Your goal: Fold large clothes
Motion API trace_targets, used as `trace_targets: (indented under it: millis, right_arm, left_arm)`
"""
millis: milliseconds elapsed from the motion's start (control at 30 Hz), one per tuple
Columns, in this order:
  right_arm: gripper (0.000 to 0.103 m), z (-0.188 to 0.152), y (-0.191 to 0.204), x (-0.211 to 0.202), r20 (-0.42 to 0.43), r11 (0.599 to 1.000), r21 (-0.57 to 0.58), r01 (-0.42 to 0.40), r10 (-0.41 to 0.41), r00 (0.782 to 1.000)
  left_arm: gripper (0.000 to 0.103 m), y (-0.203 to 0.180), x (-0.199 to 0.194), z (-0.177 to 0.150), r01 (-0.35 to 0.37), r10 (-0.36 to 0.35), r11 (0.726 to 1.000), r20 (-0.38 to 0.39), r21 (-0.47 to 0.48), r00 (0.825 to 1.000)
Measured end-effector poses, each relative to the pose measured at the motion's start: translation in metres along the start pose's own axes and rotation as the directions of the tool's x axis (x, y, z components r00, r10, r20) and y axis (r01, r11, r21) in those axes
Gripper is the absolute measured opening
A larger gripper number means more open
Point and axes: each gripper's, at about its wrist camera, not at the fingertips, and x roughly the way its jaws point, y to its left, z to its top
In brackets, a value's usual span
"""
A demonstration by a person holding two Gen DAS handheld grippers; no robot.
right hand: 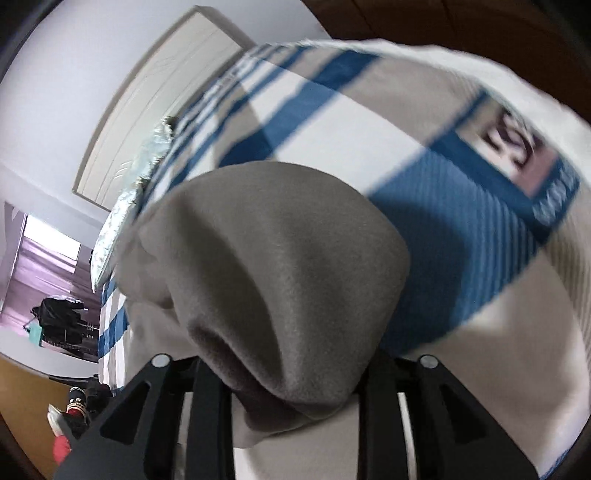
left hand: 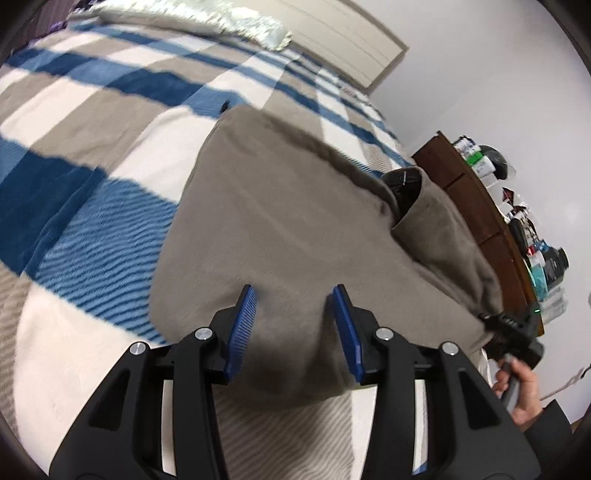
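A large grey-brown fleece garment (left hand: 280, 221) lies spread on the bed with a dark lining showing at an opening on its right. My left gripper (left hand: 295, 295) is open, its blue pads (left hand: 242, 325) over the garment's near edge, nothing between them. My right gripper (left hand: 509, 332) shows at the garment's right corner and is shut on the cloth. In the right wrist view the garment (right hand: 280, 266) bunches up over the gripper (right hand: 291, 384), hiding the fingertips.
The bed carries a blue, white and beige striped blanket (left hand: 92, 122). A silvery pillow (left hand: 229, 18) lies by the headboard. A brown dresser (left hand: 476, 206) with several items stands to the right. A wooden floor (right hand: 26, 398) lies beside the bed.
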Motion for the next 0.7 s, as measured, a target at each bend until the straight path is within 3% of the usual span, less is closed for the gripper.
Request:
trace_targets:
  millis: [100, 200, 267, 367, 467, 500, 633, 700]
  right_arm:
    - [0.057, -0.002, -0.006, -0.002, -0.016, 0.998, -0.068, -0.013, 0.012, 1.0]
    - [0.066, 0.0, 0.004, -0.015, -0.047, 0.981, -0.193, -0.001, -0.008, 0.999]
    - [0.069, -0.002, 0.017, -0.032, -0.049, 0.945, -0.326, 0.032, -0.05, 0.998]
    - [0.071, -0.004, 0.036, -0.056, -0.016, 0.88, -0.469, 0.07, -0.087, 0.996]
    - [0.088, -0.003, 0.074, -0.075, 0.03, 0.77, -0.633, 0.083, -0.082, 0.996]
    - [0.092, -0.002, 0.095, -0.076, 0.04, 0.714, -0.695, 0.082, -0.076, 0.996]
    - [0.093, -0.001, 0.167, -0.057, 0.02, 0.525, -0.85, 0.056, -0.074, 0.997]
    - [0.094, -0.001, 0.201, -0.032, -0.005, 0.429, -0.902, 0.043, -0.11, 0.994]
  left_arm:
    - [0.042, -0.017, 0.002, -0.002, 0.032, -0.034, 0.998, 0.02, 0.061, 0.999]
    - [0.042, -0.037, 0.009, -0.005, 0.071, -0.075, 0.992, 0.036, 0.108, 0.997]
    - [0.042, -0.05, 0.019, -0.008, 0.122, -0.125, 0.985, 0.021, 0.121, 0.992]
    - [0.042, -0.069, 0.034, -0.016, 0.145, -0.146, 0.976, -0.011, 0.16, 0.989]
    - [0.042, -0.085, 0.051, -0.029, 0.108, -0.101, 0.968, -0.041, 0.225, 0.994]
    - [0.042, -0.086, 0.054, -0.03, 0.099, -0.091, 0.967, -0.046, 0.236, 0.995]
    - [0.042, -0.08, 0.063, -0.033, 0.098, -0.085, 0.97, -0.067, 0.222, 0.994]
    - [0.042, -0.075, 0.065, -0.034, 0.105, -0.091, 0.973, -0.075, 0.205, 0.993]
